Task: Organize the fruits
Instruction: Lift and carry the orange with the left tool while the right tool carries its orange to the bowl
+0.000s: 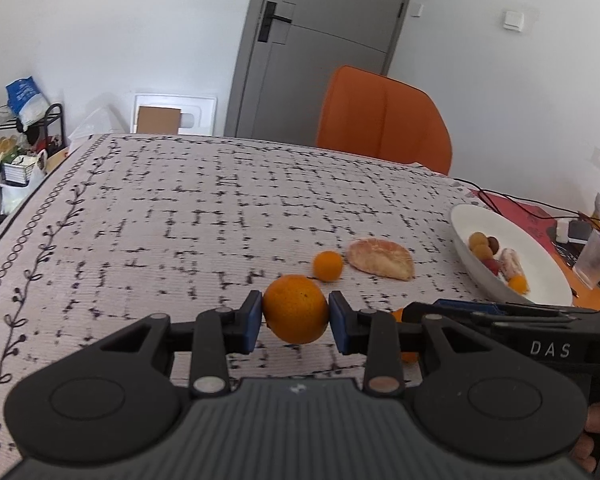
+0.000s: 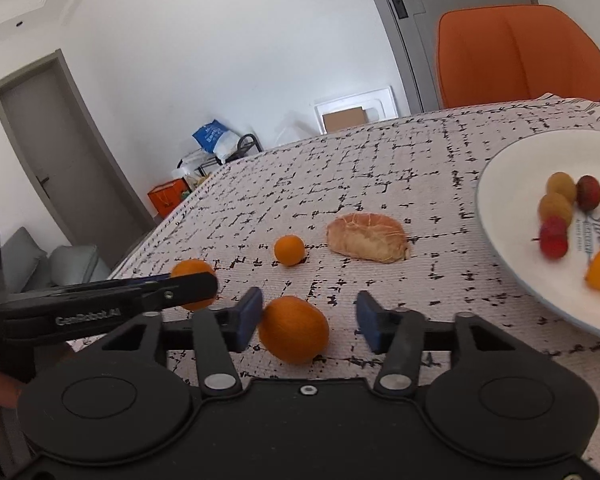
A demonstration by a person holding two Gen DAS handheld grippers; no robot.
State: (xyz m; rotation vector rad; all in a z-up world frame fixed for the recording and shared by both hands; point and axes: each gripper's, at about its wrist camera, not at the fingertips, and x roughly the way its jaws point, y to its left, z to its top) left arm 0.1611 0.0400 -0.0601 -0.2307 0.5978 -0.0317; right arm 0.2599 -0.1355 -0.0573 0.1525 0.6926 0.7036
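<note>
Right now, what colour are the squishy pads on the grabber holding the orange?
Blue pads on the left gripper, clamped on the orange; left wrist view shows them best.

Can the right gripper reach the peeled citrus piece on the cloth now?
Probably yes: the right gripper is open, but an orange lies between its fingers. The peeled citrus piece sits ahead, uncovered.

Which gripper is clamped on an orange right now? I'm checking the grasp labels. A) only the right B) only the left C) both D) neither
B: the left gripper has both blue pads pressed on a round orange, while the right gripper stands open, one pad clear of its orange on the patterned tablecloth.
</note>
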